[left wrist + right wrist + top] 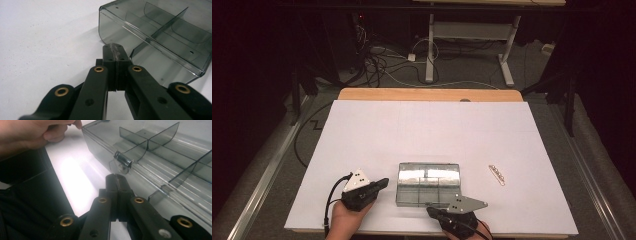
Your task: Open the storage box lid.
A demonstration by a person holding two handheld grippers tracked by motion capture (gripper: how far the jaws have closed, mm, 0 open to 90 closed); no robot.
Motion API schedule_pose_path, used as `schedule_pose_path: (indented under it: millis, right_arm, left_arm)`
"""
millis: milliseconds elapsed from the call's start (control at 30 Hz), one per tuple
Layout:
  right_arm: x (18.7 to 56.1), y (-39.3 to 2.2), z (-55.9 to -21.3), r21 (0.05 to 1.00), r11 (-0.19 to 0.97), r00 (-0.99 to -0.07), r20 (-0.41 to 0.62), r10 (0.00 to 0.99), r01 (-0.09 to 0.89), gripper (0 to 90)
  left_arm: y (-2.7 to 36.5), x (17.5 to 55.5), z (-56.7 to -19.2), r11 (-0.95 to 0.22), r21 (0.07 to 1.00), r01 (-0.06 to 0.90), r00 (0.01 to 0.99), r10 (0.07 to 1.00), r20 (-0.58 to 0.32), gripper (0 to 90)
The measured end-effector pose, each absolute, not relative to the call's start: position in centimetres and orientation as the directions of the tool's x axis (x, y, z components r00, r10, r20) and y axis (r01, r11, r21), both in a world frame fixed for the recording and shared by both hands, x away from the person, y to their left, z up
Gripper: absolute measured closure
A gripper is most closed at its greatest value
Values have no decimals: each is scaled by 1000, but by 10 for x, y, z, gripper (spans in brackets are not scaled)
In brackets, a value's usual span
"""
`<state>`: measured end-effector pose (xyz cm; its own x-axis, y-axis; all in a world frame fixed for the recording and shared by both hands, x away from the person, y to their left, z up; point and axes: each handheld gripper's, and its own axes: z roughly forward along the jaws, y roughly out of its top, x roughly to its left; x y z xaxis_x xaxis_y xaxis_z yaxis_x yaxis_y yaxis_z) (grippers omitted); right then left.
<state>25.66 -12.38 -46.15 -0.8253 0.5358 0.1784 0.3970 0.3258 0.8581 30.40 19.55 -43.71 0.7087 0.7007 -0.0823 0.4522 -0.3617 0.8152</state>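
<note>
A clear smoky plastic compartment box (428, 183) lies at the front middle of the white board (427, 130). Its inner dividers show in the left gripper view (160, 30) and in the right gripper view (162, 147). My left gripper (383, 182) rests left of the box, its shut and empty jaws pointing at the near left corner (115, 48). At the box's front edge, my right gripper (431, 210) is shut and empty too, its tips (116, 178) just short of a small clear latch (122, 162) on the front wall.
A small pale strip with holes (497, 174) lies on the board right of the box. The person's left hand (32, 132) shows beyond the box's corner. A wooden table edge (429, 94) runs behind the board; cables and a desk frame stand on the floor beyond.
</note>
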Motion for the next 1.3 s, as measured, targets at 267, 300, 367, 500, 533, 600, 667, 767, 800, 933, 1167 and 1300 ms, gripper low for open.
schedule_pose_path:
  millis: [267, 300, 367, 500, 533, 600, 667, 767, 800, 933, 1167, 1300]
  right_arm:
    - [257, -125, -461, 860, 313, -825, 192, 532, 402, 900]
    - [257, -125, -461, 861, 314, -825, 191, 532, 401, 900]
    - [257, -125, -461, 861, 313, -825, 192, 532, 402, 900]
    - [258, -125, -461, 860, 309, -820, 194, 538, 406, 900]
    - [258, -125, -461, 860, 308, -820, 194, 539, 406, 900]
    - [258, -126, -461, 860, 308, -820, 195, 538, 406, 900]
    - [258, -126, -461, 861, 304, -820, 198, 538, 407, 900]
    - [258, -126, -461, 861, 303, -820, 200, 536, 408, 900]
    - [258, -126, -461, 861, 303, -820, 200, 536, 408, 900]
    - [258, -126, -461, 861, 300, -820, 203, 536, 410, 900]
    - [258, -126, -460, 863, 297, -820, 203, 535, 408, 900]
    - [258, -126, -460, 864, 293, -819, 206, 535, 409, 900]
  left_arm:
    - [196, 304, -437, -362, 815, 451, 709, 701, -81, 878]
    - [196, 304, -437, -363, 815, 451, 709, 701, -81, 877]
    - [195, 304, -437, -362, 816, 450, 709, 701, -81, 877]
    - [195, 304, -437, -363, 816, 450, 709, 701, -79, 877]
    - [195, 304, -437, -363, 816, 450, 709, 701, -79, 877]
    - [195, 304, -437, -363, 816, 450, 709, 701, -79, 877]
    - [195, 304, -437, -364, 815, 450, 709, 700, -79, 877]
    - [195, 304, -437, -365, 815, 450, 709, 700, -78, 877]
    - [195, 304, -437, -365, 815, 450, 709, 701, -78, 877]
    - [195, 304, -437, -366, 814, 450, 710, 700, -78, 877]
    - [195, 304, -437, -367, 814, 450, 710, 700, -77, 877]
    - [194, 304, -437, -368, 814, 450, 711, 699, -77, 877]
